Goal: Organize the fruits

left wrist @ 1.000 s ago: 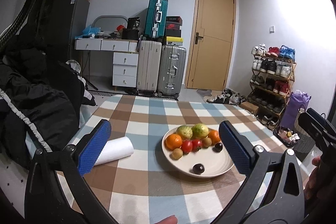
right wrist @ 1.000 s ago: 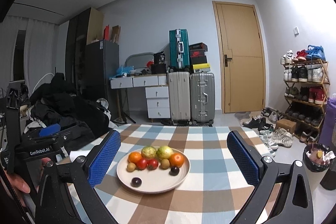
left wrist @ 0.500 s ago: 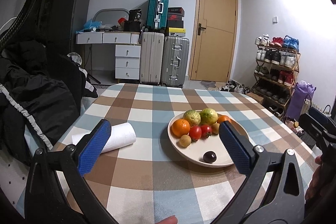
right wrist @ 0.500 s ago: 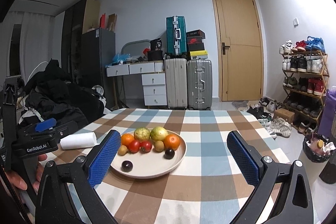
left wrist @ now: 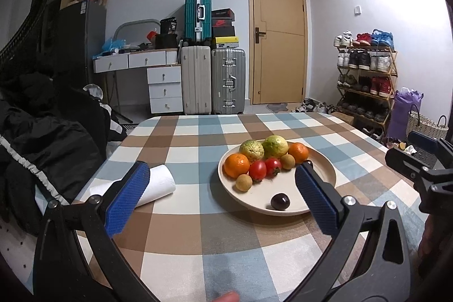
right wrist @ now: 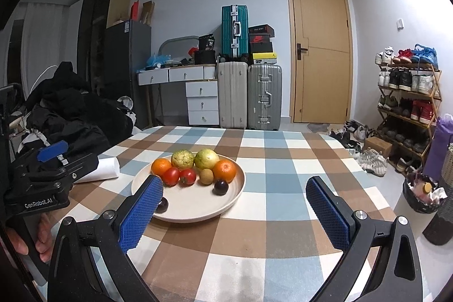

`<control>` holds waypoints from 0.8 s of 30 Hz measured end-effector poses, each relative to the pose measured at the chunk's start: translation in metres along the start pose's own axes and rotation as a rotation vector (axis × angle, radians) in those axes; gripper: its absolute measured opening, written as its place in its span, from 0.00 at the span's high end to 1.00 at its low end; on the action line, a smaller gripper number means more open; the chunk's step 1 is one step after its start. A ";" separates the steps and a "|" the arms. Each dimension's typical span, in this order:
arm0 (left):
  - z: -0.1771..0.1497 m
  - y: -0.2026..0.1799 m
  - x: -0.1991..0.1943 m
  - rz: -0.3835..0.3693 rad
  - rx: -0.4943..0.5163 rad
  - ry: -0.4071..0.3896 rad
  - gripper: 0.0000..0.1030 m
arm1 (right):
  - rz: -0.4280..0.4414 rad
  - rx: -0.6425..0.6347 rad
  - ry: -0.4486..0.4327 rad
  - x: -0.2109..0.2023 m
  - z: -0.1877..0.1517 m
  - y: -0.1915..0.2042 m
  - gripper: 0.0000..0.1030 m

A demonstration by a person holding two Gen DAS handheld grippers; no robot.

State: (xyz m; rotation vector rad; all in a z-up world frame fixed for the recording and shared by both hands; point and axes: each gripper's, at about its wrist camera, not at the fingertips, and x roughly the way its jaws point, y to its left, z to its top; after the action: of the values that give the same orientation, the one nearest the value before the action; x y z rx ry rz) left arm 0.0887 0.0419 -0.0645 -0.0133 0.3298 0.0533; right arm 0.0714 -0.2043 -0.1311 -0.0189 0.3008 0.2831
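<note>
checked tablecloth bare right of plate | both hand-held grippers spread, empty

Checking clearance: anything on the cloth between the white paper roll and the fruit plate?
Nothing: only bare checked tablecloth between the white paper roll and the beige round plate, in the left wrist view.

Pretty clearly someone's home, a lived-in apartment room: stacked suitcases by a wooden door, a shoe rack stuffed with sneakers, white drawers, clothes piled on the left, and a bench with a checkered cloth.
</note>
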 end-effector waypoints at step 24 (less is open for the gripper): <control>0.000 0.004 -0.003 -0.001 -0.002 -0.005 0.00 | -0.001 -0.007 -0.007 0.000 0.001 0.003 0.00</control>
State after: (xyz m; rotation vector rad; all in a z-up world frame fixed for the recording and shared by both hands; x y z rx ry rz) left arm 0.0861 0.0455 -0.0635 -0.0152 0.3244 0.0525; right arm 0.0706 -0.2016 -0.1302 -0.0246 0.2928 0.2836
